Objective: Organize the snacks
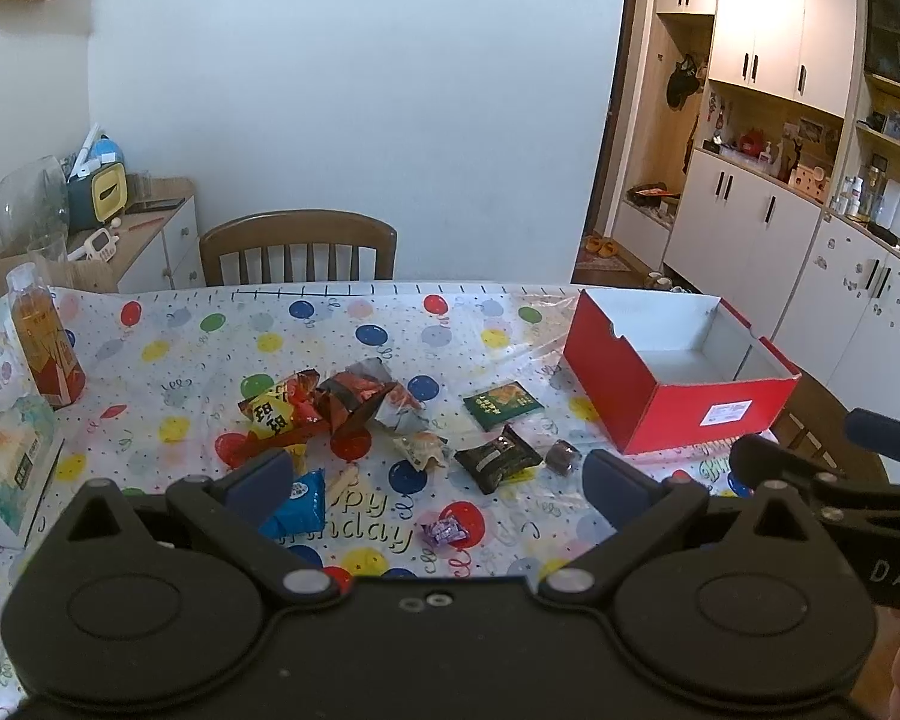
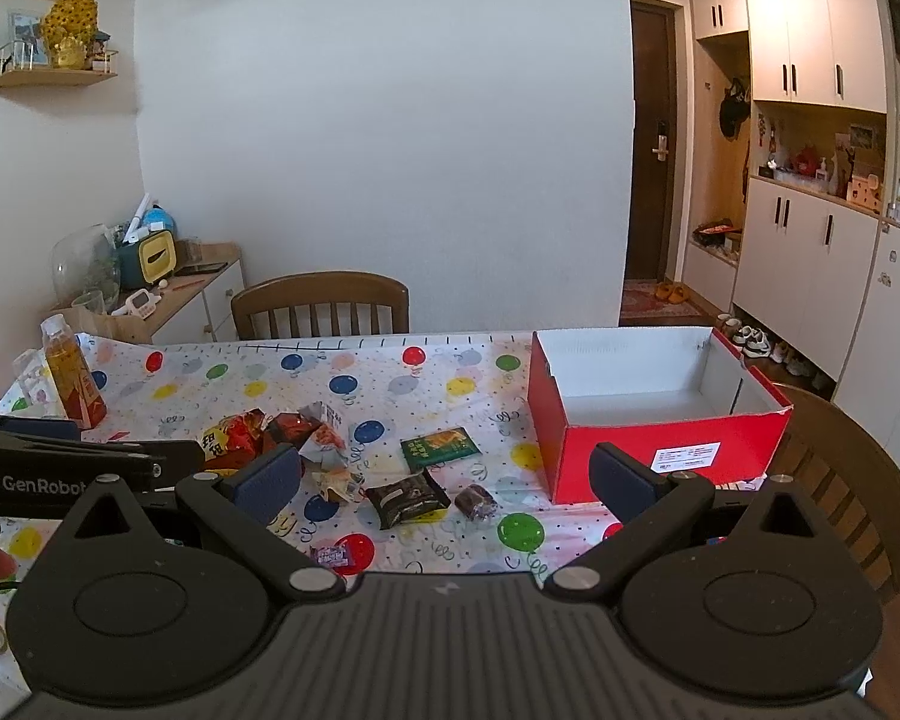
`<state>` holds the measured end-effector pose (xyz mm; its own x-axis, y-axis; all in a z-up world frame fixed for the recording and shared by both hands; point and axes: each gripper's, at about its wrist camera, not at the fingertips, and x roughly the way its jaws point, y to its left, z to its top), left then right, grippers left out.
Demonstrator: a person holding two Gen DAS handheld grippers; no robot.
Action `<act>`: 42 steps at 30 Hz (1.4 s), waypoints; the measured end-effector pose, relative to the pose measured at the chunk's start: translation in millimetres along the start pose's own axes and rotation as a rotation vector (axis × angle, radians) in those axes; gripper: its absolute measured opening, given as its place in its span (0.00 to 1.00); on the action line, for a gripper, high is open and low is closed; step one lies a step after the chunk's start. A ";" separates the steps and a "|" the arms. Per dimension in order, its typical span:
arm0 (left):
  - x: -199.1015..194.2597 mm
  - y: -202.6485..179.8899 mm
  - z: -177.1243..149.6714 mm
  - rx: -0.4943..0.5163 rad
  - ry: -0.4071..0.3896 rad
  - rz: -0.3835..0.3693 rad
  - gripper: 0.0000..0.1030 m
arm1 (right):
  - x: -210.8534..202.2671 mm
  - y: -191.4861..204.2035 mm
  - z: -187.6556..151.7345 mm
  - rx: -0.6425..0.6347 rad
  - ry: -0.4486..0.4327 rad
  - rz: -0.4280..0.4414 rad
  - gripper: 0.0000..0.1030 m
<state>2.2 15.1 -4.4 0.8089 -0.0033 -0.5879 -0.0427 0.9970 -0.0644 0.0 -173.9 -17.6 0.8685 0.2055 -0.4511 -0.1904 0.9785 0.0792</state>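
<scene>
A dining table covered with a balloon-printed cloth is seen before a white wall, with a wooden chair pushed in at its far side and white cabinets along the right of the room. An open red box with a white interior is placed at the right end of the table, and nothing is seen inside it. The snacks are scattered loose on the cloth to the left of the box: a crumpled red and yellow packet touching a dark red packet, a green packet, a black packet, a small brown wrapped piece just beside it, a blue packet and a purple candy. A bottle of amber drink is stood upright at the left edge. The left gripper is held above the near part of the table with its jaws spread wide and nothing between them. The right gripper is likewise held over the table, jaws spread and empty, near the box.
</scene>
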 end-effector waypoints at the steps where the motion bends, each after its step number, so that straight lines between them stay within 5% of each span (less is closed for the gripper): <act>1: -0.5 -0.2 0.0 0.001 0.000 0.000 1.00 | 0.7 -0.3 0.2 0.001 0.001 -0.002 1.00; 33: 29.6 19.2 13.8 -0.023 0.027 -0.019 1.00 | 44.3 4.0 13.6 0.013 0.033 0.030 1.00; 42: 51.1 32.3 10.1 -0.009 0.052 0.022 1.00 | 76.1 -10.9 11.3 0.043 0.103 0.001 1.00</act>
<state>48.1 47.9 -28.4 0.7765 0.0142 -0.6300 -0.0657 0.9961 -0.0585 73.4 -168.7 -42.7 0.8161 0.2054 -0.5401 -0.1692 0.9787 0.1166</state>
